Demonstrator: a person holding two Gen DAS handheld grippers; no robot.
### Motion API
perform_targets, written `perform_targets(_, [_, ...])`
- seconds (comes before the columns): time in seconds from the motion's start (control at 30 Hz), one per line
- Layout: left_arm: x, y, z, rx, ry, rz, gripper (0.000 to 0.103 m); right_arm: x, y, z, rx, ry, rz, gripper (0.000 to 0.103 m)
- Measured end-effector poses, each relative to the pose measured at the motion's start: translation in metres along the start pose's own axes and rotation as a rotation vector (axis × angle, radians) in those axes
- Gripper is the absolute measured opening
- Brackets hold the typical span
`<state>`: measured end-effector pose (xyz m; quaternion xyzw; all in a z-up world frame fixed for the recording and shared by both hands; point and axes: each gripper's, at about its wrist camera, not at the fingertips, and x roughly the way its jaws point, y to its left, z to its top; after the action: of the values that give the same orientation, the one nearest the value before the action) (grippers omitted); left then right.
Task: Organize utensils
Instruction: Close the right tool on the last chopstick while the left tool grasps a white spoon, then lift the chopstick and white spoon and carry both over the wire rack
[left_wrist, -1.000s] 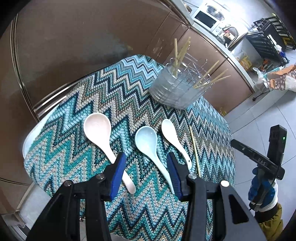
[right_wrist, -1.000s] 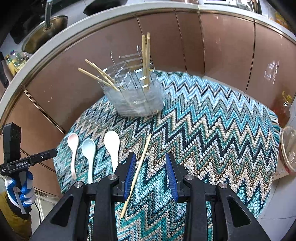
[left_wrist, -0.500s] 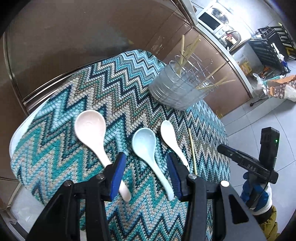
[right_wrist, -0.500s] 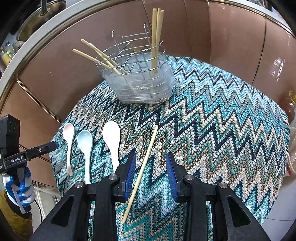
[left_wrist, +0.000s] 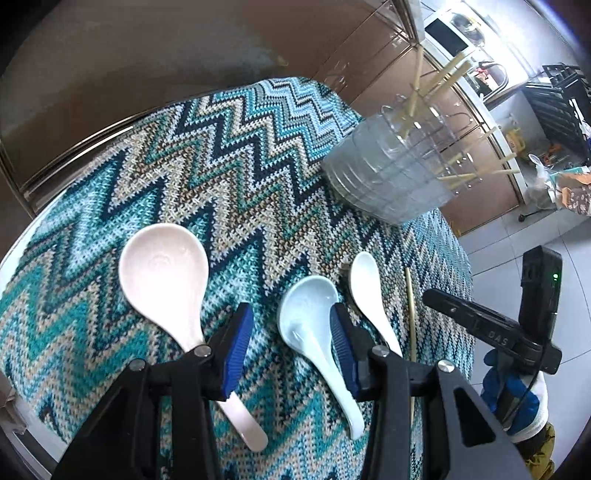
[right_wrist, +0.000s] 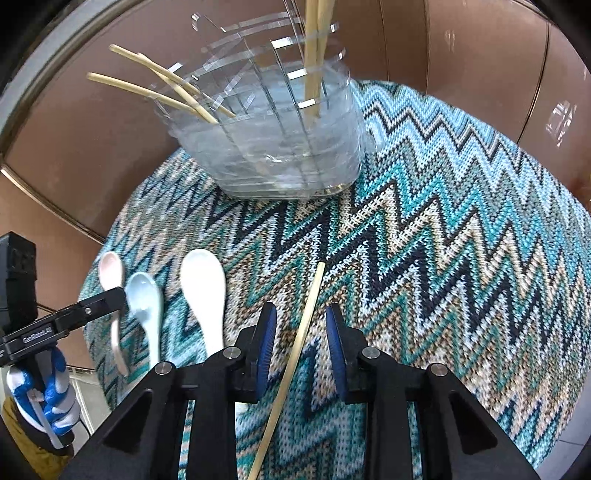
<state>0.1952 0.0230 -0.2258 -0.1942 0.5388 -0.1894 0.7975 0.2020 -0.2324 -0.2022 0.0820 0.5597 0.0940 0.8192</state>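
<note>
A pink spoon (left_wrist: 164, 280), a light blue spoon (left_wrist: 308, 321) and a white spoon (left_wrist: 367, 291) lie side by side on the zigzag cloth (left_wrist: 221, 184). A loose chopstick (right_wrist: 295, 354) lies right of them. A wire utensil holder (right_wrist: 280, 140) with several chopsticks stands at the back. My left gripper (left_wrist: 288, 343) is open, low over the cloth between the pink and blue spoon handles. My right gripper (right_wrist: 300, 349) is open with its jaws either side of the loose chopstick. The spoons also show in the right wrist view: pink spoon (right_wrist: 110, 273), blue spoon (right_wrist: 144, 299), white spoon (right_wrist: 203, 291).
The cloth covers a small round table (left_wrist: 14, 251) that stands against brown cabinet fronts (right_wrist: 92, 166). The holder also shows in the left wrist view (left_wrist: 391, 177). A kitchen counter with a microwave (left_wrist: 448, 33) is far behind. Tiled floor (left_wrist: 517, 236) lies beside the table.
Both grippers have moved forward and down toward the cloth. The right gripper now straddles the loose chopstick. The left gripper has come close to the pink and blue spoons. Nothing has been taken hold of.
</note>
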Motion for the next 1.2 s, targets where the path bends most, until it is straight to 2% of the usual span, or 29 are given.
perform_targets(0.3, [0.023,-0.003,0.006,0.016,0.036,0.017,0.027,0.027,-0.01,0.012,0.007,0.058,-0.033,0.021])
perform_targets(0.43, [0.027,-0.007,0.007,0.046,0.058,0.05,0.018,0.029,-0.008,0.015,-0.006,0.066,-0.045,0.02])
perform_targets(0.57, [0.026,-0.009,0.007,0.064,0.058,0.069,0.009,0.036,0.001,0.018,-0.019,0.076,-0.065,0.015])
perform_targets(0.77, [0.021,-0.01,0.006,0.073,0.038,0.075,0.006,0.038,0.007,0.018,-0.018,0.071,-0.058,0.008])
perform_targets(1.2, [-0.021,-0.027,-0.005,0.119,-0.062,0.1,0.006,-0.03,0.01,0.001,-0.05,-0.063,-0.02,0.006])
